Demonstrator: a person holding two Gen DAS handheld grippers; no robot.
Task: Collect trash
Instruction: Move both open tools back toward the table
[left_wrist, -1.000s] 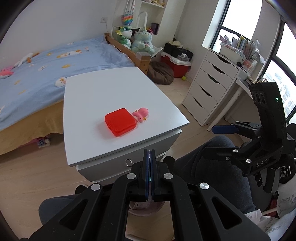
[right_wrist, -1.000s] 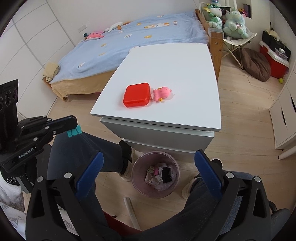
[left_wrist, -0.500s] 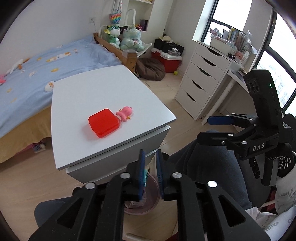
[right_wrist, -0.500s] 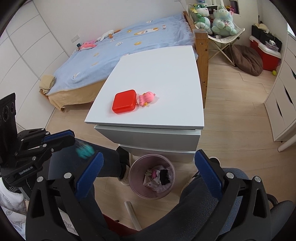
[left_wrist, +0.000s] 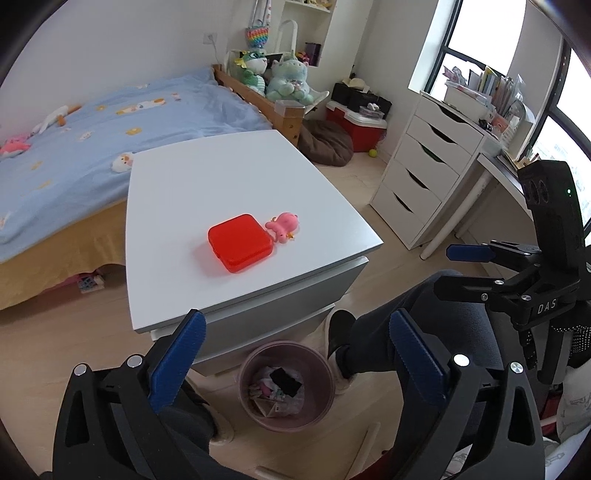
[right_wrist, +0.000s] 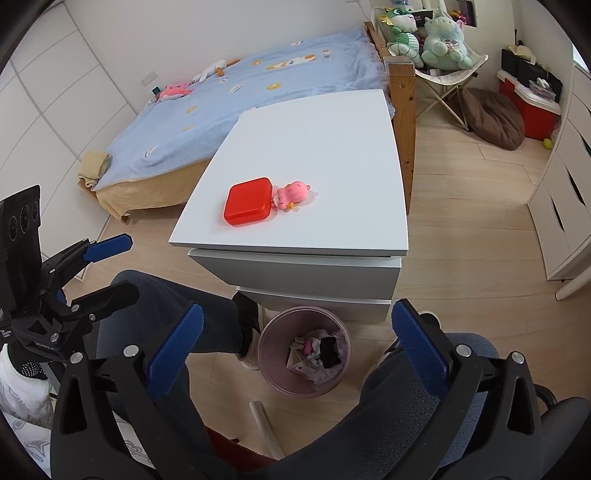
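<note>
Left gripper (left_wrist: 293, 334) hung above the bin (left_wrist: 286, 421), jaws opening, empty, probably releasing trash; right gripper (right_wrist: 295, 328) gaped, empty.

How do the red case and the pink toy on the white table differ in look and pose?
The red case is a flat, rounded square in one plain colour; the pink toy is a lumpy little figure with yellow bits. The red case is clearly the larger and lies flat, while the pink toy lies on its side. Seen from the left wrist, the case sits left of the toy. Both rest on the white table, side by side, apparently touching.
</note>
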